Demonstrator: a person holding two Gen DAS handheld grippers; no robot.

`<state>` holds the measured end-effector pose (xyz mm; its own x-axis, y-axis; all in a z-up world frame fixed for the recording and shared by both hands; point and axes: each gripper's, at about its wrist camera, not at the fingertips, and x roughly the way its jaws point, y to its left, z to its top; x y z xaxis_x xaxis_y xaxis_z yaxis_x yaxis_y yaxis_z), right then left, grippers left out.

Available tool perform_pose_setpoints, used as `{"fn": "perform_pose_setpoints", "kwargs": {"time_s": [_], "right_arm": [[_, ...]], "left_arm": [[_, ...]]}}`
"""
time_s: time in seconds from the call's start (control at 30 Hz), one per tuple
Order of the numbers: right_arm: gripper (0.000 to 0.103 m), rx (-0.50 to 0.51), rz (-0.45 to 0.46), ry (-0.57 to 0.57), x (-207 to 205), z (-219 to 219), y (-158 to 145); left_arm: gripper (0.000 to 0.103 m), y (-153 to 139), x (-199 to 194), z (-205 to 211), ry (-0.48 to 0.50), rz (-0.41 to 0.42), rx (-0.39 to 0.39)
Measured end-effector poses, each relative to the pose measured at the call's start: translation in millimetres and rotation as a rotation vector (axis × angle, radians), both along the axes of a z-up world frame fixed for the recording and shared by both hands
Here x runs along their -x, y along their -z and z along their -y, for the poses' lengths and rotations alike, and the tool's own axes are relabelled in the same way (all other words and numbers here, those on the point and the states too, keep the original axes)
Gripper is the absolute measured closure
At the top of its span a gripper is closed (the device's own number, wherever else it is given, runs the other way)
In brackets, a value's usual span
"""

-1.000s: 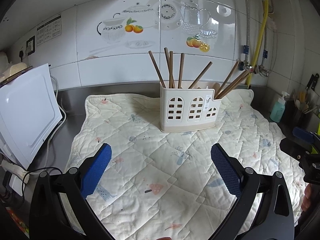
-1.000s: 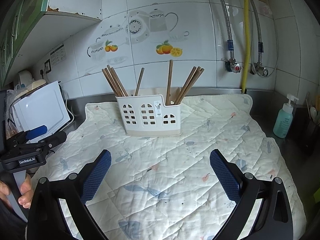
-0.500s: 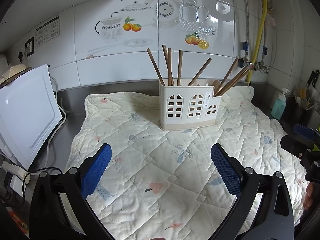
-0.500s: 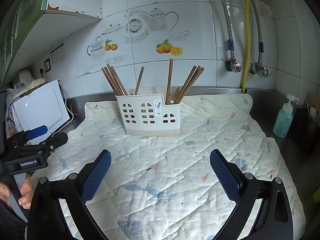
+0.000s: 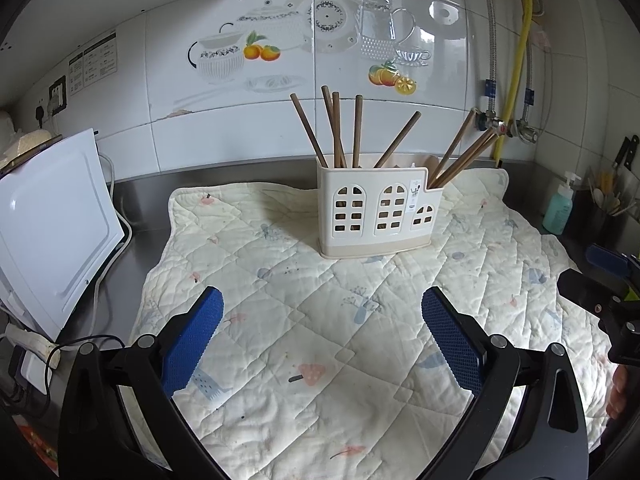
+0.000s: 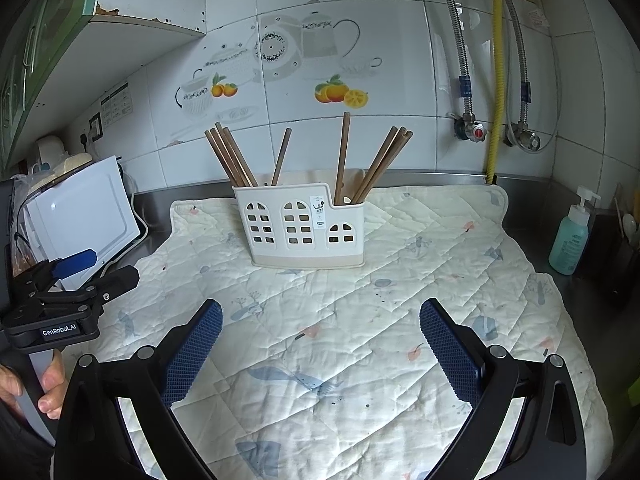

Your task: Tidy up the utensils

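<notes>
Both claws, left claw [image 5: 322, 312] and right claw [image 6: 320, 324], wide open, empty, above quilted mat [image 5: 320, 280].

The holder [image 5: 376, 210] stands at frame centre on the mat [image 5: 280, 360] covering the table [image 5: 132, 292], chopsticks [image 5: 338, 132] inside; a bottle [image 5: 559, 210] sits far right, an appliance [image 5: 52, 232] far left.

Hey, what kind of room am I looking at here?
Most likely a home kitchen counter: a white utensil holder full of wooden chopsticks, teapot-and-fruit decorated wall tiles, and a soap pump bottle beside exposed water pipes.
</notes>
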<state>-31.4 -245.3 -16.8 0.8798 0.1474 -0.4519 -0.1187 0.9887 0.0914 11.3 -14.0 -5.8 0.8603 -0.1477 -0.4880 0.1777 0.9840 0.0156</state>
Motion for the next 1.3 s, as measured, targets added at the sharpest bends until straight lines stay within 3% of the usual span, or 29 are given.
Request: {"fn": "perform_pose_setpoints", "kwargs": {"time_s": [1.3], "right_arm": [[0.007, 0.001, -0.003, -0.004, 0.5, -3.2, 0.9]], "left_arm": [[0.005, 2.4, 0.4, 1.9, -0.008, -0.002, -0.005]]}}
